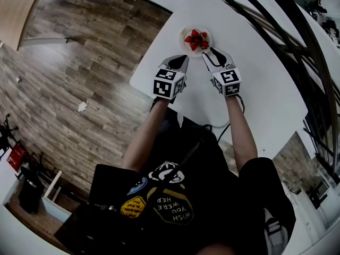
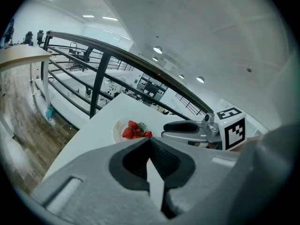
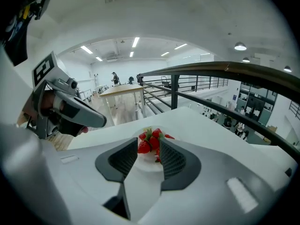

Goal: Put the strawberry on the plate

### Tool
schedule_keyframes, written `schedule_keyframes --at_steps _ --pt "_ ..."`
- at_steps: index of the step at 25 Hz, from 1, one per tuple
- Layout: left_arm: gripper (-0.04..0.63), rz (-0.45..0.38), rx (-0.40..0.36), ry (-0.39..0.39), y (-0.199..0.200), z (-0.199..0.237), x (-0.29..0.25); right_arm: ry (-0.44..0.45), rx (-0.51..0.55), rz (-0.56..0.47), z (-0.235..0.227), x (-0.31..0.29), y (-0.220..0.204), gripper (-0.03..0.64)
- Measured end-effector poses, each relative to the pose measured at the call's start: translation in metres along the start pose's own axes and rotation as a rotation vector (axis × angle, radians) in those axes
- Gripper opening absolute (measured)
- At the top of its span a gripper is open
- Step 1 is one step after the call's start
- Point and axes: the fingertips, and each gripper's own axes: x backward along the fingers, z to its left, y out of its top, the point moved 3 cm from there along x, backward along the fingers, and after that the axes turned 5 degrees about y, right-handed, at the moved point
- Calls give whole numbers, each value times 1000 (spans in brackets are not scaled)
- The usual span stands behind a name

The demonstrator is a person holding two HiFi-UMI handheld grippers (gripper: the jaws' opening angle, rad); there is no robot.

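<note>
Several red strawberries lie piled on a small white plate at the far part of the white table. My left gripper hovers just short of the plate on its left, jaws together and nothing between them. My right gripper hangs near the plate's right edge with its jaws apart and empty. In the right gripper view the strawberries and plate show through the gap beyond my right gripper. In the left gripper view the strawberries sit past my left gripper.
A dark metal railing runs along the table's far side. Wooden floor lies beyond the table's left edge. The person's arms and dark shirt fill the lower head view. A cable trails on the table near the right wrist.
</note>
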Motion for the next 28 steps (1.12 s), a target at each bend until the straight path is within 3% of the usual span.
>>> schedule_keyframes --at_steps 14,19,28 --pt "0 -95 -127 -25 13 -55 67 -119 5 -158 47 95 36 55" --pt "0 -153 -166 -18 26 -81 88 -117 -26 -261 54 128 54 8" --pt "0 -277 -187 72 24 -140 135 -49 13 -352 76 196 66 3"
